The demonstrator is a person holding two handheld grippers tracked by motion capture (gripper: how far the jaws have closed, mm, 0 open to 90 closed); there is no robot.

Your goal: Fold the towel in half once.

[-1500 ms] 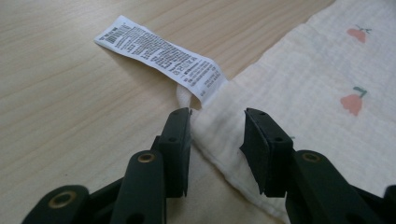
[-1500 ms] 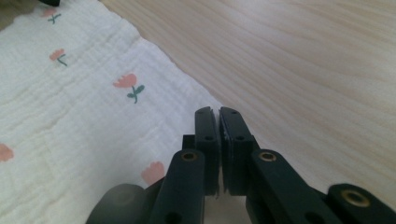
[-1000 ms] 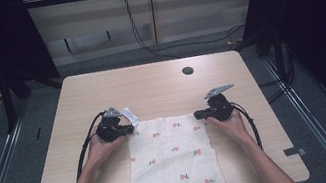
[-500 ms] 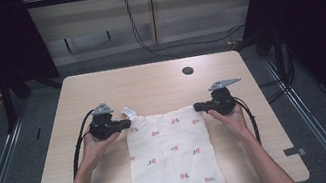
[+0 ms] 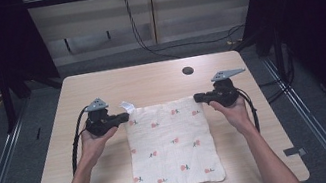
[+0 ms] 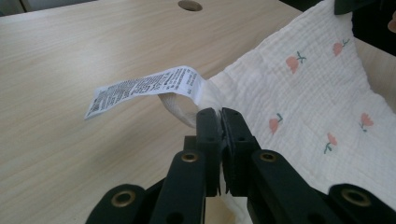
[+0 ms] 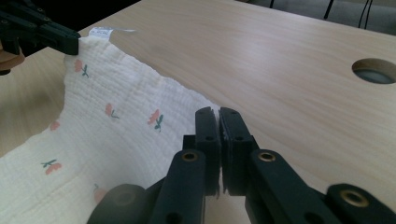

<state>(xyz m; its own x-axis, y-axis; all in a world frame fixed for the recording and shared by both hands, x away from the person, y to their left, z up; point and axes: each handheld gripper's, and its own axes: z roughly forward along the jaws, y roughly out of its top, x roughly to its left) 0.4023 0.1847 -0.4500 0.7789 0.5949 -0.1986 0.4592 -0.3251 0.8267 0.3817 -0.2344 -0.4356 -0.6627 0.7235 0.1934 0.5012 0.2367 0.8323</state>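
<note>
Pinching the cloth (image 5: 172,143) by its far corners, left claw (image 5: 126,116) and right claw (image 5: 196,97) clear the table's hole (image 5: 188,71).

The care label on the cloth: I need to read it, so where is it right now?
In the high view the care label sticks out from the far left corner of the flowered cloth, right beside the left gripper pinching that corner.

Even overhead light falls on the pale wooden table (image 5: 149,81), while the surrounding room sinks into deep darkness. The high view is soft and grainy. In both gripper views the near black jaws blur at the bottom edge.
</note>
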